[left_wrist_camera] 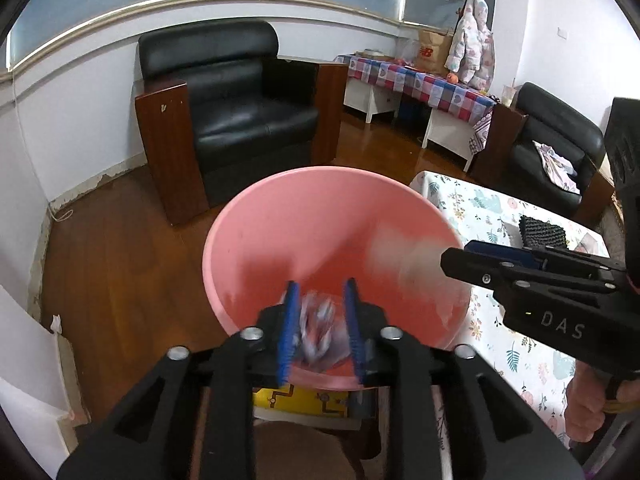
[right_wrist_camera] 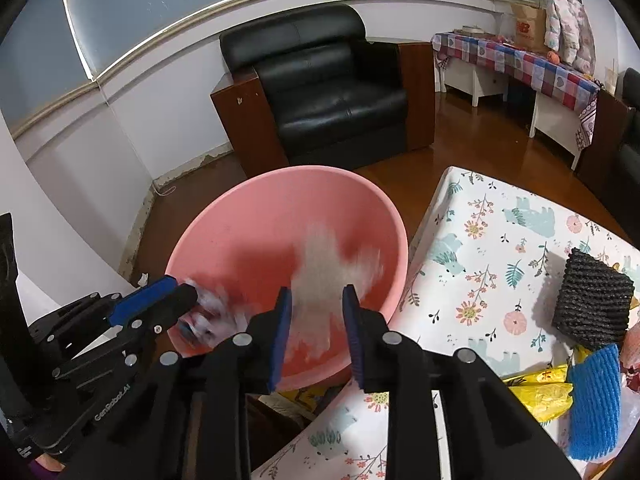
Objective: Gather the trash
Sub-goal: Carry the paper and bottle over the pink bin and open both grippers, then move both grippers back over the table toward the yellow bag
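Observation:
A pink plastic basin (left_wrist_camera: 280,196) (right_wrist_camera: 240,216) stands just left of the table's edge, below both grippers. My left gripper (left_wrist_camera: 322,286) hangs over its near rim with its blue pads apart. A crumpled, blurred wrapper (left_wrist_camera: 318,328) sits loose between them without being pressed. In the right wrist view the same wrapper (right_wrist_camera: 208,320) blurs at the left gripper (right_wrist_camera: 180,288) tip. My right gripper (right_wrist_camera: 316,292) (left_wrist_camera: 452,258) is open over the basin. A pale, motion-blurred wad (right_wrist_camera: 332,260) (left_wrist_camera: 400,256) is just beyond its tips, inside the basin's mouth.
The table with a floral cloth (right_wrist_camera: 500,240) (left_wrist_camera: 480,208) lies to the right, carrying a black sponge block (right_wrist_camera: 592,304), a blue foam net (right_wrist_camera: 594,396) and a yellow bag (right_wrist_camera: 540,396). A black armchair (left_wrist_camera: 240,100) stands behind the basin on the wood floor. A person's hand (left_wrist_camera: 588,404) grips the right handle.

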{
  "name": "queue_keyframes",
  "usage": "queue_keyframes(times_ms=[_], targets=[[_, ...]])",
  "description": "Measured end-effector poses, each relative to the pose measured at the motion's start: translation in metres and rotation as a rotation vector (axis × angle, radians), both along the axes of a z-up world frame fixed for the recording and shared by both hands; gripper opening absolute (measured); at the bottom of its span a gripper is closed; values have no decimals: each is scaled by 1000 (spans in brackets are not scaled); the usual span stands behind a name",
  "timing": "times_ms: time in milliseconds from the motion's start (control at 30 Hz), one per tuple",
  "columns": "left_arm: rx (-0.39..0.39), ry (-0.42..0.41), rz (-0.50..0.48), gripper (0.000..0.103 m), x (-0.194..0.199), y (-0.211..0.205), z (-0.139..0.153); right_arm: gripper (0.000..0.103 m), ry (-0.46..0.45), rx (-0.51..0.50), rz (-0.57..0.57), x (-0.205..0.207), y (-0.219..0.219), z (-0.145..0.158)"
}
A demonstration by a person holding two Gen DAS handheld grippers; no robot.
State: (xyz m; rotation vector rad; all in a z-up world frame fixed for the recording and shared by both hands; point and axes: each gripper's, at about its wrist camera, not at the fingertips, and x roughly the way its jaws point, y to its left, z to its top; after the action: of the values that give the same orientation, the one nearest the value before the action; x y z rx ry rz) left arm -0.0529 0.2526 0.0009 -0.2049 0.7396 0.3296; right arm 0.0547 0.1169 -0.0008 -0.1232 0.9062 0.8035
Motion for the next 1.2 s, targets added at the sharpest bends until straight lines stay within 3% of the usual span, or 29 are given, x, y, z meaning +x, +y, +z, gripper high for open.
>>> queue_keyframes(times_ms=[100,467,1200], targets=[[-4,-7,0,40,-2,-1,1,34,4,5,1,2,-2,-1],[-4,-38,-37,40,-2,-24,13,35,-35,27,-31,-9,-41,10],[-13,-72,-287,40,10,-126,26,35,-135,13,-303,-53,-206,34]])
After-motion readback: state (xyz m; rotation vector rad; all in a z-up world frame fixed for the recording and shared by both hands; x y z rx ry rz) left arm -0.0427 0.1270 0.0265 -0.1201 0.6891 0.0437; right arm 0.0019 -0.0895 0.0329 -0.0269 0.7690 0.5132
